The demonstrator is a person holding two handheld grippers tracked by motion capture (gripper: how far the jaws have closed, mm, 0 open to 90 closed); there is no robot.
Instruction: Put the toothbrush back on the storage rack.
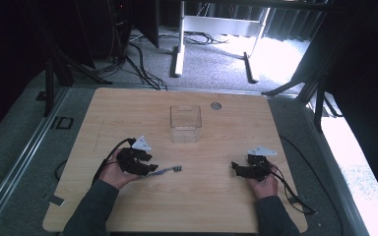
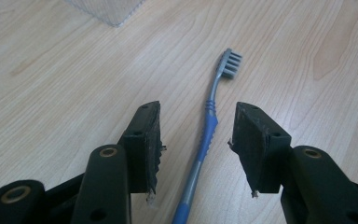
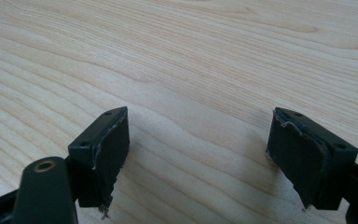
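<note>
The left gripper [image 2: 198, 144] is held spread wide, a blue-and-grey toothbrush [image 2: 208, 135] lying flat on the table [image 1: 216, 196] between its jaws, seemingly untouched. At near right, the right gripper [image 3: 198, 158] is likewise released. Farther off, a clear container [image 1: 185, 123] stands.

Grey carpet [image 1: 211, 64], dark walls, sunlit floor beyond

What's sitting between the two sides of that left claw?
A blue-and-grey toothbrush lies on the table between the open left claw, shown in the left gripper view.
</note>
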